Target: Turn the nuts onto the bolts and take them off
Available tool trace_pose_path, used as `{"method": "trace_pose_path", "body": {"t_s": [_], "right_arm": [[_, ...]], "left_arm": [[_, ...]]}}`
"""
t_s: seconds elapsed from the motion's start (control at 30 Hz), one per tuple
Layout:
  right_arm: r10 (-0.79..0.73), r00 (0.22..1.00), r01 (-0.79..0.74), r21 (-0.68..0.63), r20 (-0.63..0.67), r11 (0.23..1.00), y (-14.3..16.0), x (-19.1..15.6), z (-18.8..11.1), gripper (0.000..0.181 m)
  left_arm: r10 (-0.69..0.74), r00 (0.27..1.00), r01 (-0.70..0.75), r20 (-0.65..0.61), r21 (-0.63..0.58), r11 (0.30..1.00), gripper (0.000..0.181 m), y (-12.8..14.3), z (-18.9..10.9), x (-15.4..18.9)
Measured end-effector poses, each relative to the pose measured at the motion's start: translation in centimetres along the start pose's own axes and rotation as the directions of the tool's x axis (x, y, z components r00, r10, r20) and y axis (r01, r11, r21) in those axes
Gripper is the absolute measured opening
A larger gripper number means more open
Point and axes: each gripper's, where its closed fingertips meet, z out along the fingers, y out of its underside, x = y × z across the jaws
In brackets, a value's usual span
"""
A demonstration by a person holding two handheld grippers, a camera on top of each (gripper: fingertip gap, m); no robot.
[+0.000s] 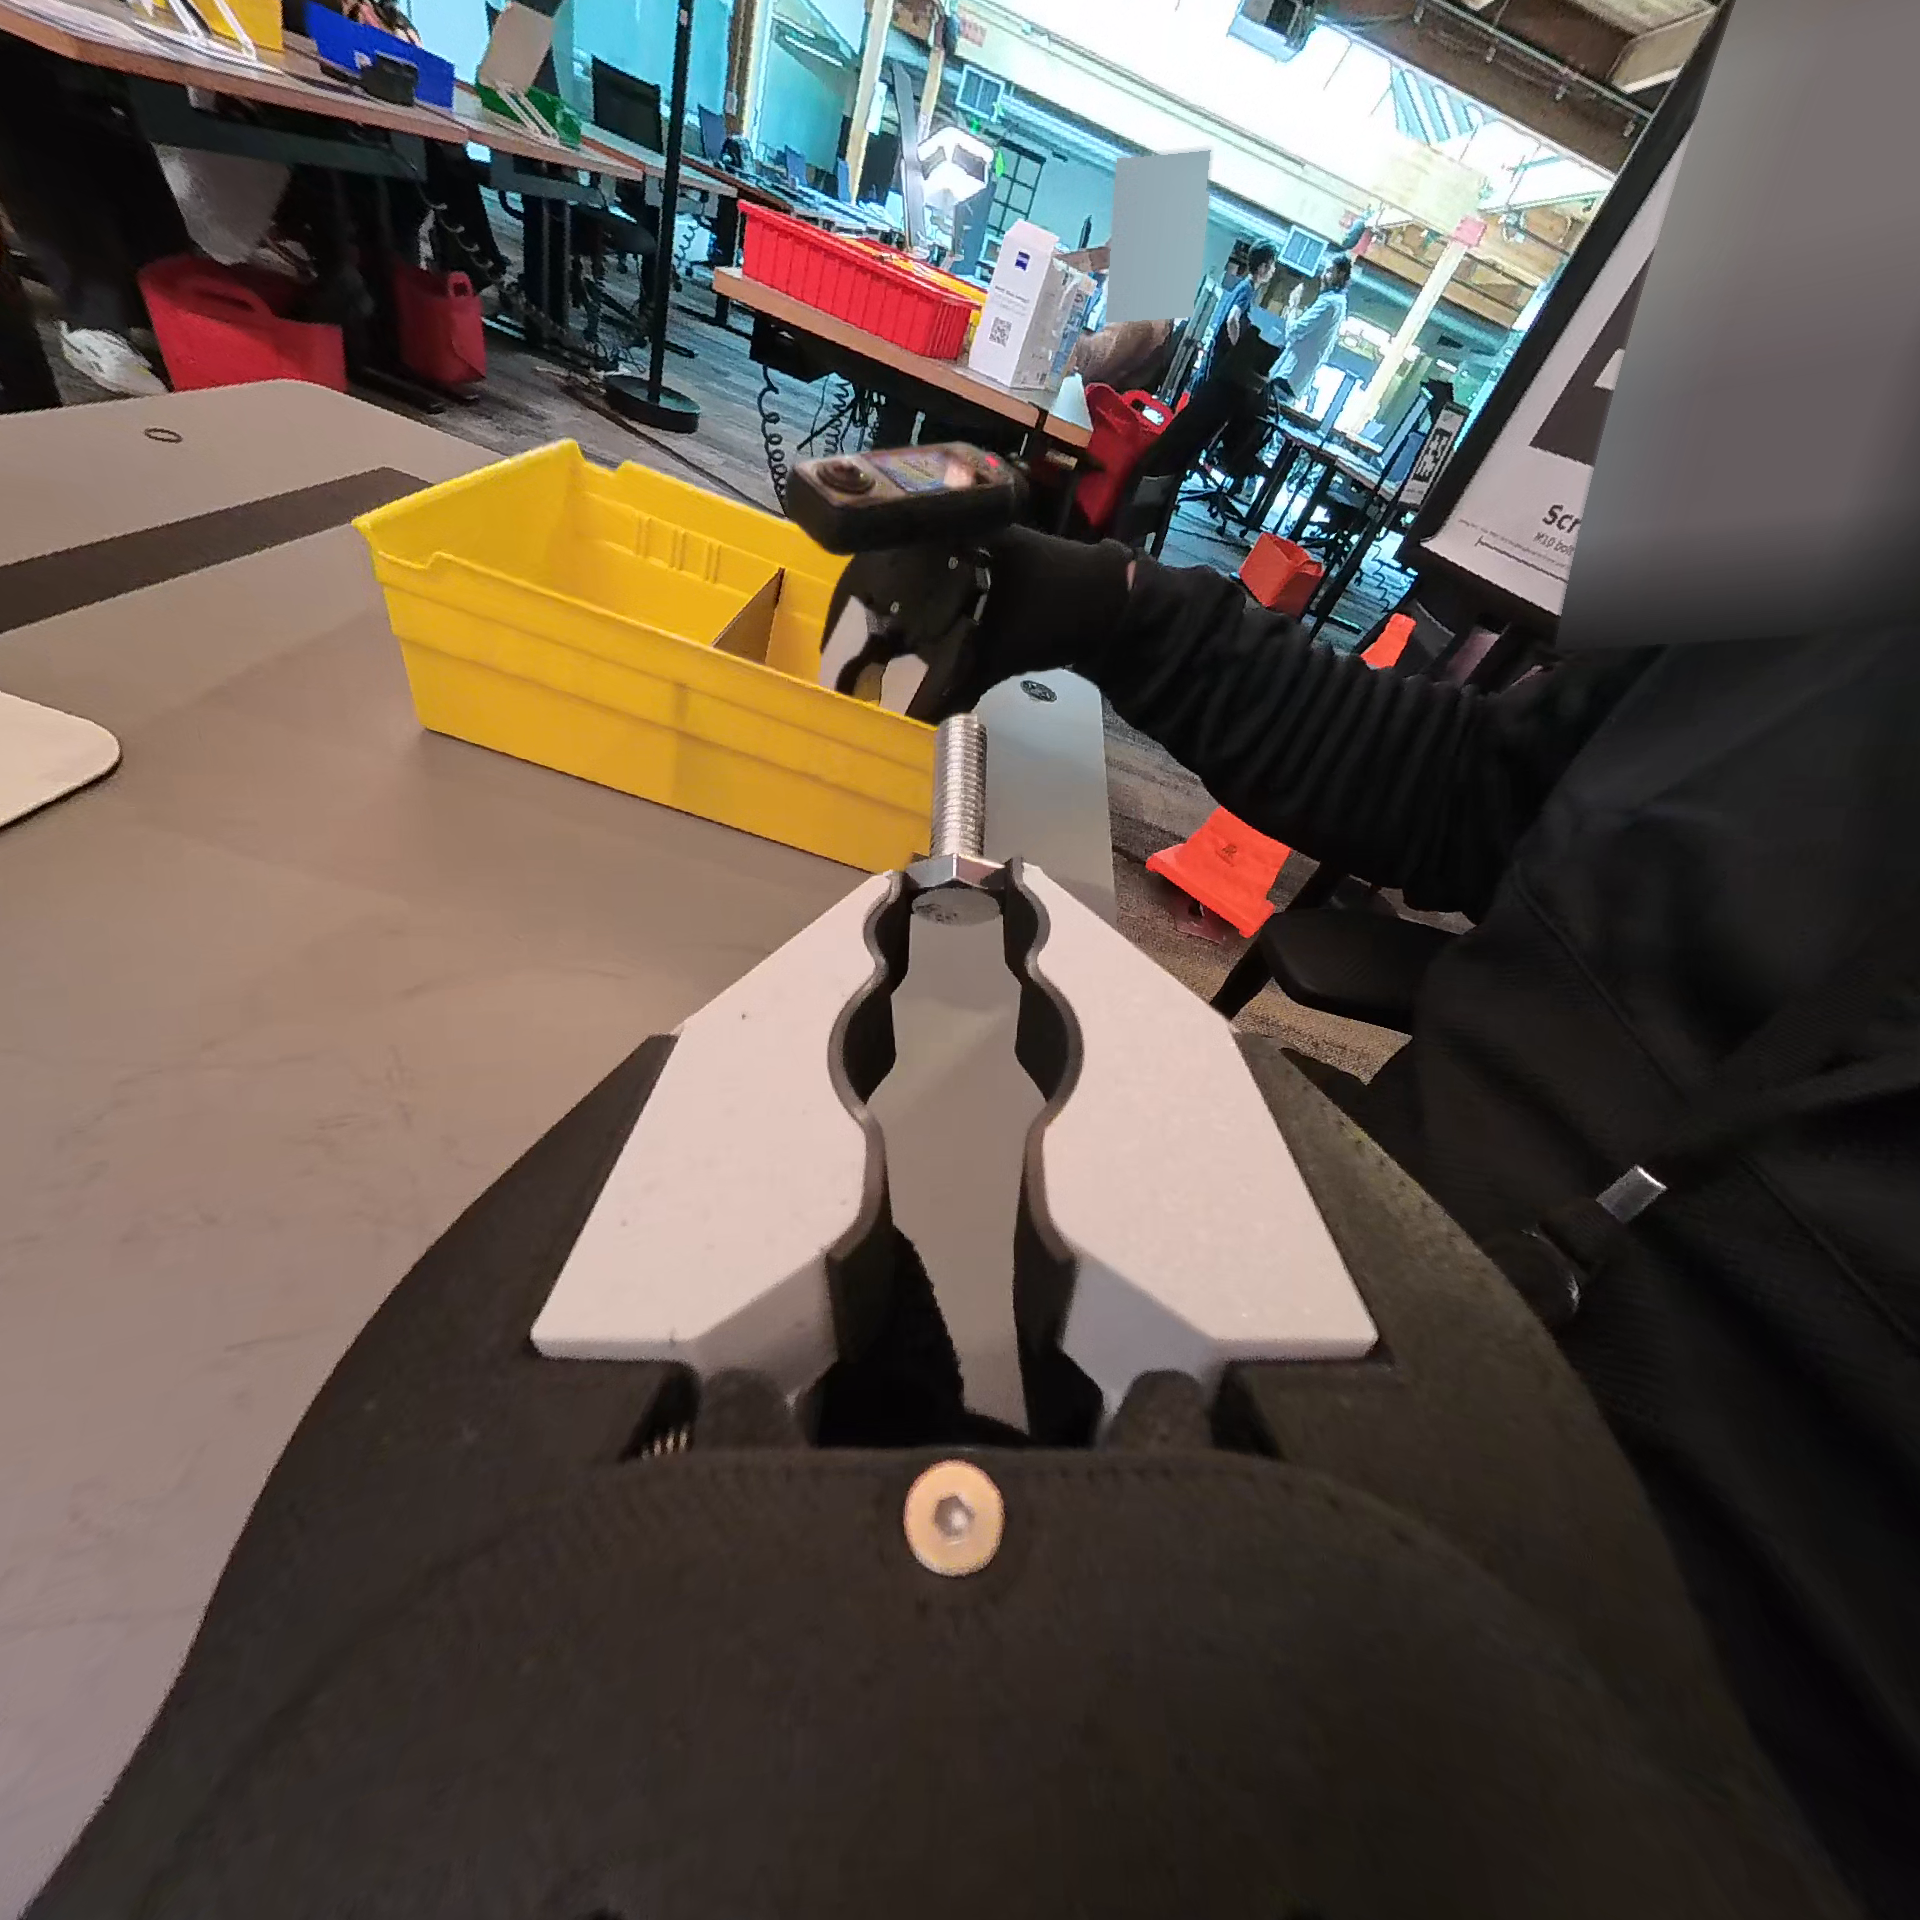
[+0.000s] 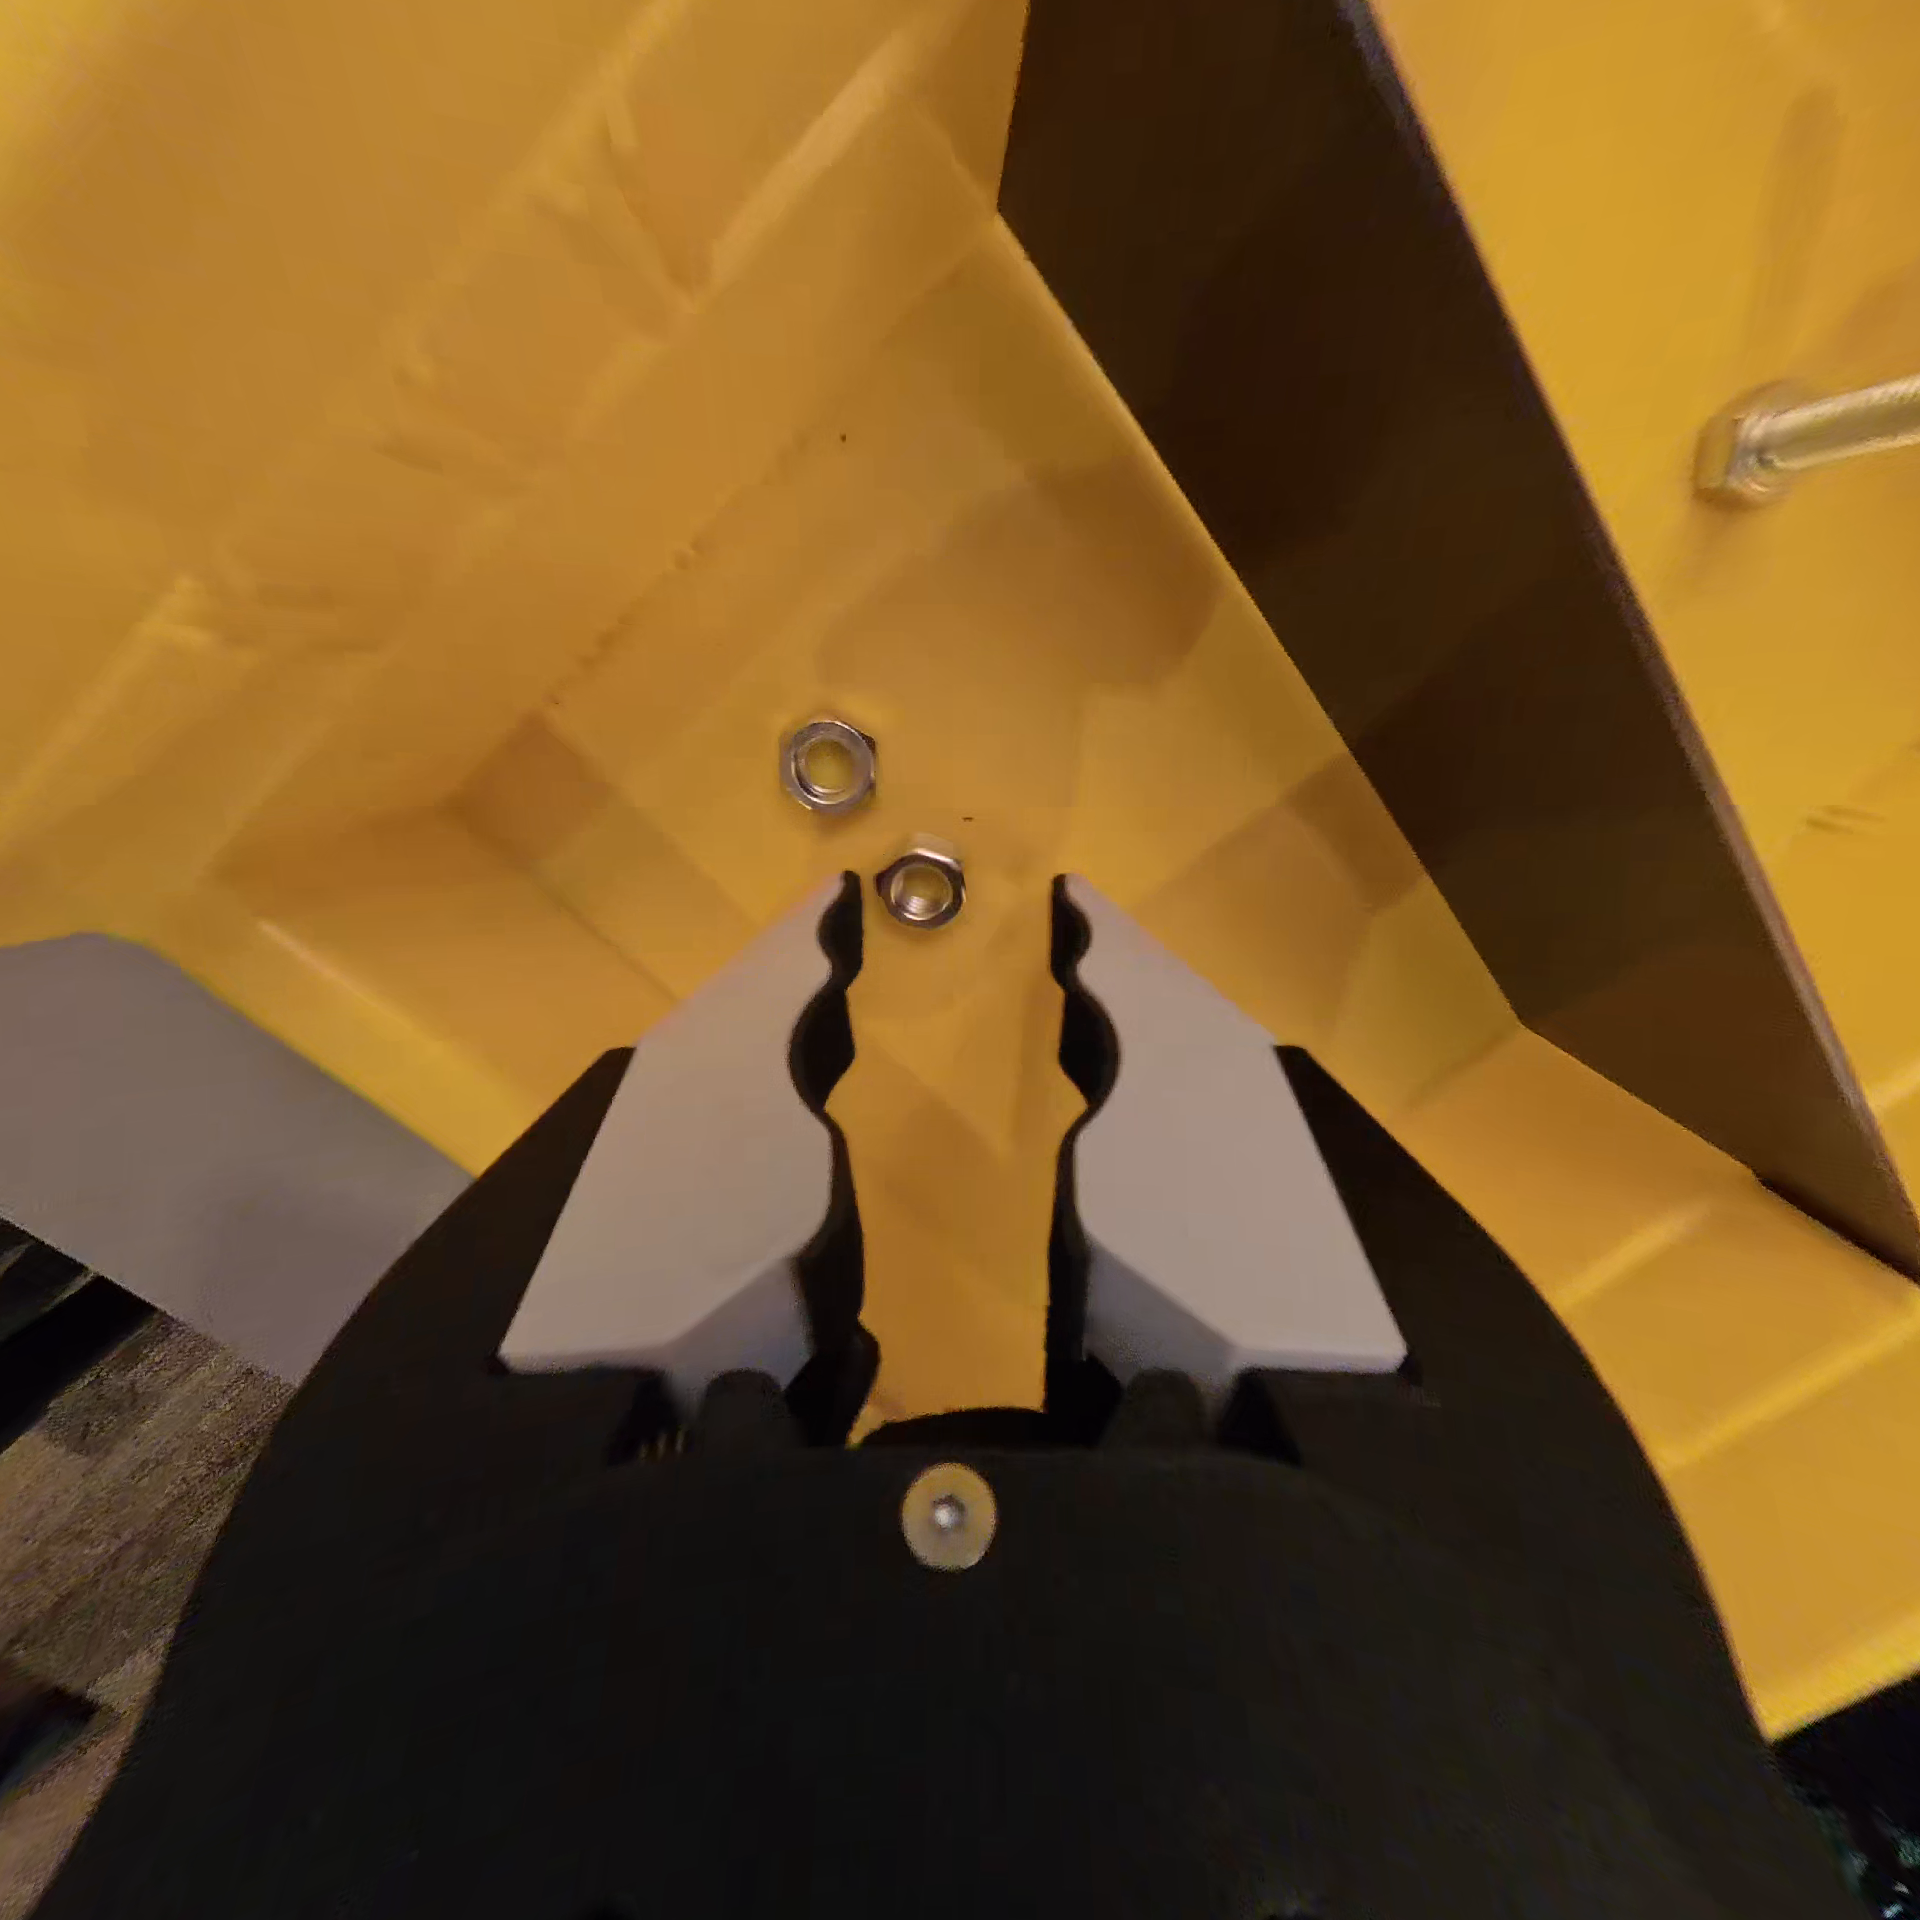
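Left wrist view showed the left tongs (image 1: 954, 894) clamped on the hexagonal head of one bolt (image 1: 958, 790), which stood upright with its thread free and bare, above the grey table (image 1: 312, 1039). No nut sat on this thread, so I judge that the task was only at its first part: a bolt was taken and held ready, but nothing was turned onto it yet. Farther off in the same view, the right tongs (image 1: 883, 665), held in a black-gloved hand (image 1: 1049, 592), reached down into the yellow bin (image 1: 623, 665) that stood on the table.

Right wrist view showed these right tongs (image 2: 954, 894) with the tips apart and empty, low over the floor of the bin. One nut (image 2: 921, 890) lay flat on the bin floor just between the tips, closer to the left one; I cannot tell if a tip touched it. A second nut (image 2: 828, 769) lay just beside it, a little farther in. A dark divider (image 2: 1403, 623) split the bin in two compartments, and on the other side of it a second bolt (image 2: 1808, 436) lay on its side.

So the count was: two bolts, one held and one in the bin; two nuts, both loose in the bin; one bin with one divider. What remained, as I judge it, was to grip a nut, turn it onto the held bolt, take it off again, and possibly the same for the other pair
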Motion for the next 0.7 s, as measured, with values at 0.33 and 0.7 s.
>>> {"method": "trace_pose_path", "body": {"t_s": [0.33,0.7], "right_arm": [[-0.198,0.98,0.155,0.597,0.007,0.787,-12.5,-8.4,-14.3,0.028],[-0.546,0.789,-0.091,0.932,0.283,0.351,-23.8,-23.5,-20.3,0.017]], "left_arm": [[0.007,0.999,-0.005,-0.037,0.052,0.999,0.016,-0.6,0.8,0.8],[-0.011,0.985,0.046,-0.171,0.206,0.977,0.015,-2.5,0.7,3.5]]}}
